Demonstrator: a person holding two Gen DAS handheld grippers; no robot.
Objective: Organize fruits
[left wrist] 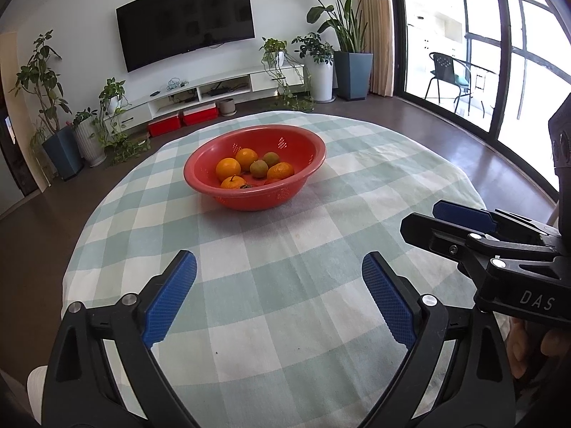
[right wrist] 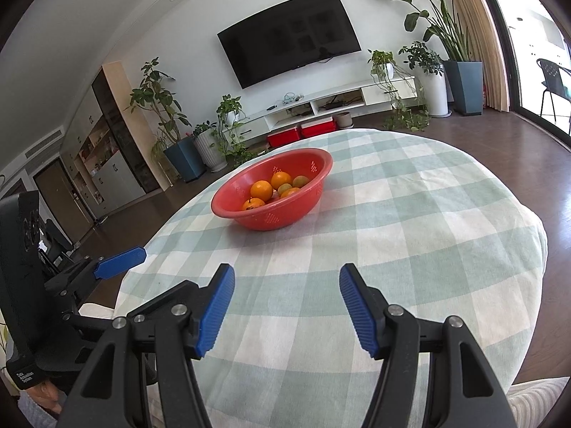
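Red bowl (left wrist: 314,149) of oranges (left wrist: 228,168) sits well beyond both empty, open claws (left wrist: 278,296) (right wrist: 287,306)

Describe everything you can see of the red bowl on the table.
The red bowl is a round, shallow basin that looks like plastic, with a rolled rim and small patches of perforated holes in its wall, like a colander. It stands upright on the checked tablecloth, towards the far side of the table. Inside lie several orange citrus fruits and two greenish ones, piled together. Neither gripper touches it; both are well short of it.
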